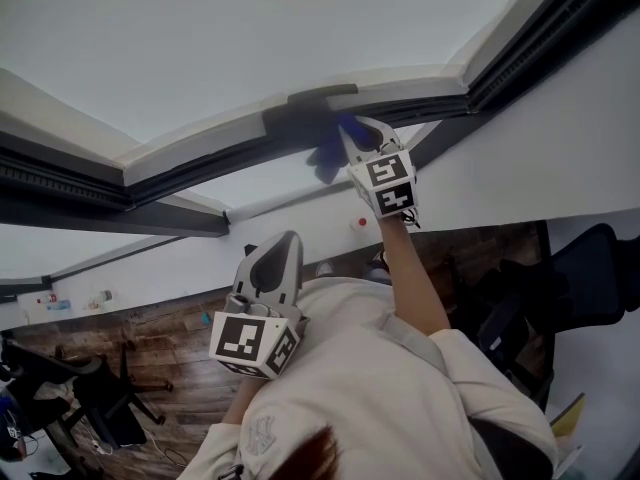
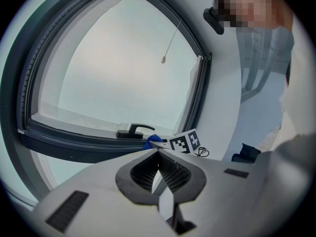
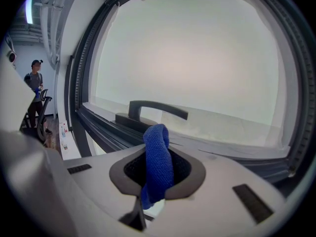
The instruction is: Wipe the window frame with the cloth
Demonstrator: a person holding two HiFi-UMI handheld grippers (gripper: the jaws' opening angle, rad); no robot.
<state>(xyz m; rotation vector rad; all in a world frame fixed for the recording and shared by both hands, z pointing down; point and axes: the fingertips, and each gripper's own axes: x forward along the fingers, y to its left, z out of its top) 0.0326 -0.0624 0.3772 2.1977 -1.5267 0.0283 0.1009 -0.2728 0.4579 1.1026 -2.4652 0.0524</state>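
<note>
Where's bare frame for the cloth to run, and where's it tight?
Free: the lower rail of the window frame right of the handle, bare up to the right corner, and the shorter stretch left of the handle up to the left upright. Tight: at the handle itself, straight ahead of the cloth clamped in the right gripper jaws.

Showed dark brown wood-plank floor (image 1: 170, 353) below plain white wall (image 1: 560, 138), black padded office chair (image 1: 590, 268) at right; lit softly through broad pale glass window pane (image 1: 200, 48).
</note>
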